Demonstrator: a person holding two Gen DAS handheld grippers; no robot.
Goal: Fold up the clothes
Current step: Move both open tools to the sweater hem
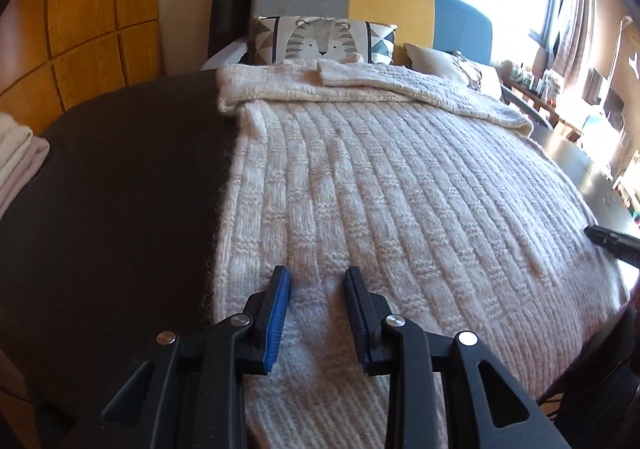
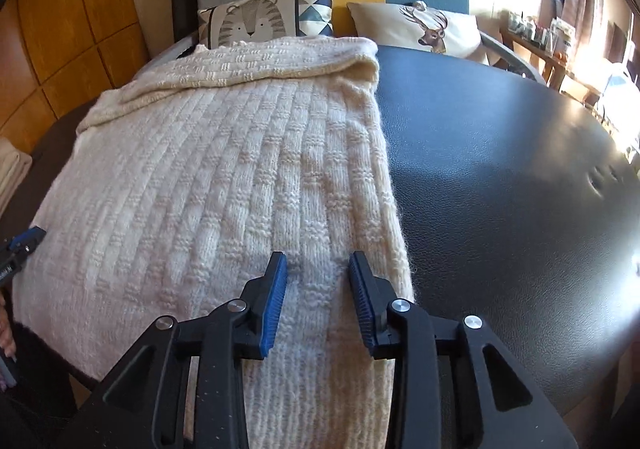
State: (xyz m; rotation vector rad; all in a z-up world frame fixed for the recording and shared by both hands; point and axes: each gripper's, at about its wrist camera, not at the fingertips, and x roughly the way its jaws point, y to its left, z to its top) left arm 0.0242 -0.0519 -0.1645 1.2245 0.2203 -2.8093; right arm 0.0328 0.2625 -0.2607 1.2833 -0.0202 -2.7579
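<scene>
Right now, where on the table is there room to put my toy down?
The widest bare patch is the black table top right of the cream knitted sweater, running back toward the deer pillow. A narrower dark strip lies between the sweater and the folded stack. The middle is covered by the sweater.

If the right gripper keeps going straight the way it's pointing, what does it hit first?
Most likely the cream knit sweater. The right gripper angles down over the sweater's near right edge with its jaws apart and nothing between them, so it should meet the knit first, with the dark table beneath. Exact depth is unclear.
</scene>
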